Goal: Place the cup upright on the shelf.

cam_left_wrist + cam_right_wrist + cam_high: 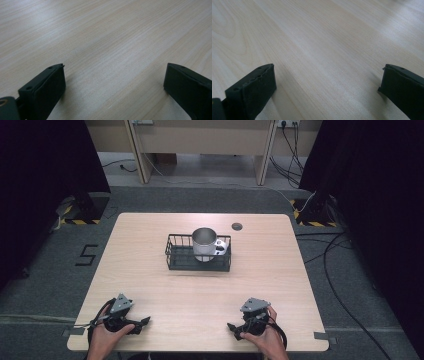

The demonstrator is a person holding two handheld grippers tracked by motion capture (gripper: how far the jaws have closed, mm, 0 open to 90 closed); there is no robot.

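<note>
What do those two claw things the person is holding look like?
Both are black. The left claw and right claw each have two chunky, blocky black jaws with small holes along the top edge. Each wears a grey three-cornered plate on top, dotted with small marks. A black cable loops from each one back past the hand. No sleeves show on the forearms.

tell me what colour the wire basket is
Black wire basket, clearest in the high view.
</note>
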